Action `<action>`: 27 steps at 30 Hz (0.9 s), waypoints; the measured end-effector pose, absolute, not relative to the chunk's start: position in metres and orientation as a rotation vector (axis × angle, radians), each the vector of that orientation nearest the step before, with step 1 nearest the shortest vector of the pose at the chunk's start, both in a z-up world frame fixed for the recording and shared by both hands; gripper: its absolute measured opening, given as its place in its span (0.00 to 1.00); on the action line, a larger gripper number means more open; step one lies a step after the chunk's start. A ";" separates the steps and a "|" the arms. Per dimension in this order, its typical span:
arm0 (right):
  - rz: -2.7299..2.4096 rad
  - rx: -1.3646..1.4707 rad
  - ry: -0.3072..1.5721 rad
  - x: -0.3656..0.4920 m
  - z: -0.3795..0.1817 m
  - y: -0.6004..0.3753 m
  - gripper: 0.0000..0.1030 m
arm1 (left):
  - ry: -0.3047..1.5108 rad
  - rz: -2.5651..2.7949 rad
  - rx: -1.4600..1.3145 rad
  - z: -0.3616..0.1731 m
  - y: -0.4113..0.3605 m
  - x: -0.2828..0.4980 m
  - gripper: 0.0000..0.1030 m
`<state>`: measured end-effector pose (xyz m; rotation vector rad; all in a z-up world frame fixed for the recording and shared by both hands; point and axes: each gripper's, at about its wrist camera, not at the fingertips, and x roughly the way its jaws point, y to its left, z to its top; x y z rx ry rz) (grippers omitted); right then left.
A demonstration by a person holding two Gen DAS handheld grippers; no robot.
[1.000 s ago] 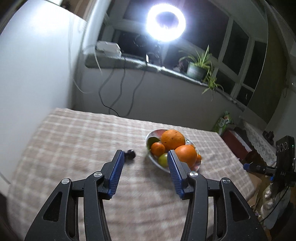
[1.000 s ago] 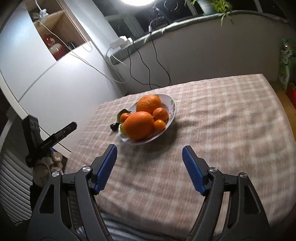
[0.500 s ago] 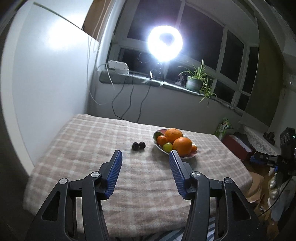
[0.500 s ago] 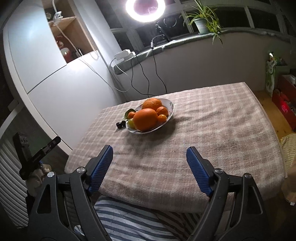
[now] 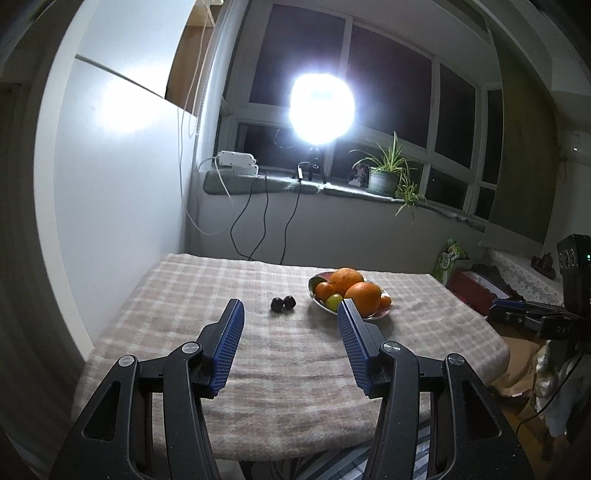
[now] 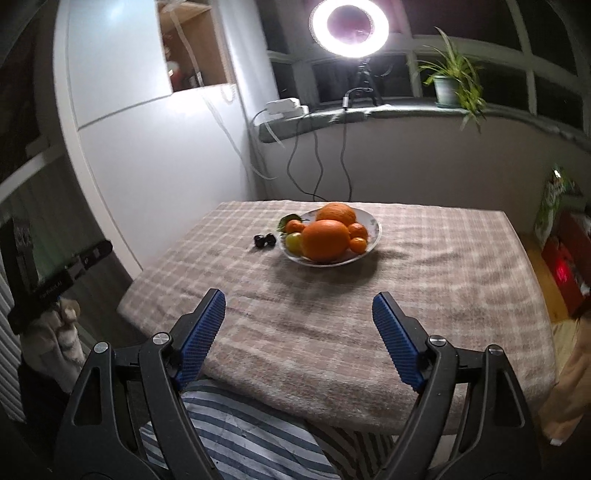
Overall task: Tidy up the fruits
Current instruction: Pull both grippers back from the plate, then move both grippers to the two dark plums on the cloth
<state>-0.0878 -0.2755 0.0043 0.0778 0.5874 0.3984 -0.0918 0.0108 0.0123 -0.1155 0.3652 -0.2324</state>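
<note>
A white plate [image 6: 373, 232] holds two big oranges [image 6: 325, 240], several small tangerines, a yellow-green fruit [image 6: 293, 243] and a leaf. It also shows in the left wrist view [image 5: 384, 312]. Two dark plums [image 5: 283, 303] lie on the cloth just left of the plate, also seen in the right wrist view [image 6: 265, 240]. My left gripper [image 5: 290, 317] is open and empty, held back above the table's near edge. My right gripper [image 6: 298, 308] is open wide and empty, also well short of the plate.
The table has a checked beige cloth [image 6: 424, 280] with a striped cloth [image 6: 240, 439] below its near edge. A white cabinet [image 6: 140, 147] stands left. A windowsill with a ring light [image 6: 349, 27], cables and a plant [image 6: 452, 83] lies behind. Red boxes [image 6: 565, 273] stand at the right.
Both grippers have pulled back and up from the plate, which now looks smaller and farther. Both stay open and empty. The fruit has not moved.
</note>
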 end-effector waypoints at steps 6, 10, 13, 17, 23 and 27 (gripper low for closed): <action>0.428 0.054 0.586 -0.092 0.004 -0.256 0.82 | 0.364 -0.239 -0.111 0.011 0.011 -0.096 0.50; 0.432 0.043 0.578 -0.098 0.003 -0.250 0.82 | 0.363 -0.235 -0.112 0.011 0.013 -0.098 0.50; 0.441 0.016 0.574 -0.096 0.004 -0.247 0.82 | 0.359 -0.224 -0.112 0.012 0.015 -0.100 0.50; 0.465 -0.017 0.565 -0.092 0.006 -0.239 0.82 | 0.371 -0.213 -0.113 0.009 0.017 -0.097 0.50; 0.523 -0.073 0.568 -0.081 0.002 -0.220 0.82 | 0.421 -0.228 -0.114 0.002 0.014 -0.081 0.50; 0.559 -0.086 0.577 -0.061 0.000 -0.206 0.82 | 0.463 -0.256 -0.122 -0.005 0.017 -0.056 0.50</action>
